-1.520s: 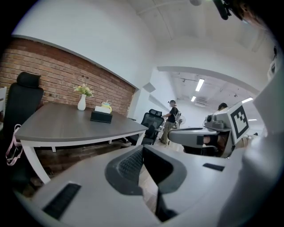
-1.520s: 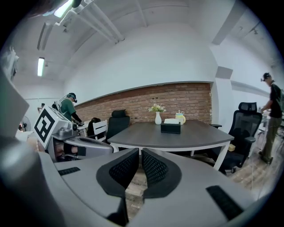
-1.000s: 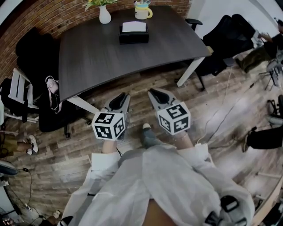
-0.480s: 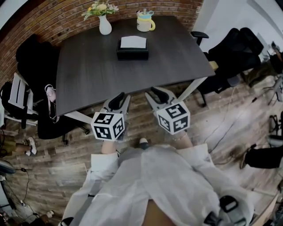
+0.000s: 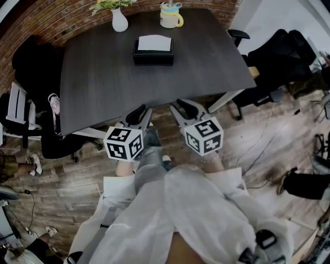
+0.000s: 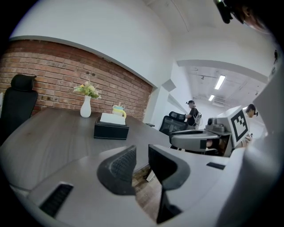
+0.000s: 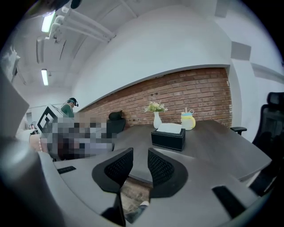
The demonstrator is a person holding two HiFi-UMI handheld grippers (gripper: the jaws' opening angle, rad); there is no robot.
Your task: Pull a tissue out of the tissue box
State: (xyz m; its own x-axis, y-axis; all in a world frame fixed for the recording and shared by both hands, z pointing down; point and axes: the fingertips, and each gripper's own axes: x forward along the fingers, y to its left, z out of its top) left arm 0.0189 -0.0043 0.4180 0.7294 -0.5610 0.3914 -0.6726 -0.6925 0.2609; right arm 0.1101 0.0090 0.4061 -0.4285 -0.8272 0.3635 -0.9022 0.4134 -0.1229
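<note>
Looking down from your head view, you've got both grippers held out side by side in front of you, over the wooden floor (image 5: 268, 134), with their tips right at the near edge of the dark table (image 5: 103, 87). Your left gripper (image 5: 143, 109) has its jaws a little way apart, a narrow gap, and its own view shows nothing in that gap, just floor and table edge behind it. Same deal with your right gripper (image 5: 179, 104): jaws parted by a slim gap, nothing between the ribbed pads, so neither one is holding anything. The tissue box (image 5: 152, 50) is the black one sitting toward the far side of the table, well apart from both grippers, roughly straight ahead of the space between them. A white tissue (image 5: 153, 43) lies on its top, and nothing is touching it. Behind the box, by the brick wall (image 5: 62, 20), there's a white vase (image 5: 119, 20) with flowers off to the left and a pale mug (image 5: 169, 15) with a yellow handle off to the right, both standing upright and clear of the box. Black office chairs sit at both ends of the table, one (image 5: 31, 56) on the left and another (image 5: 283, 51) on the right. Your left gripper view also catches a person (image 6: 193, 114) standing way back in the room.
</note>
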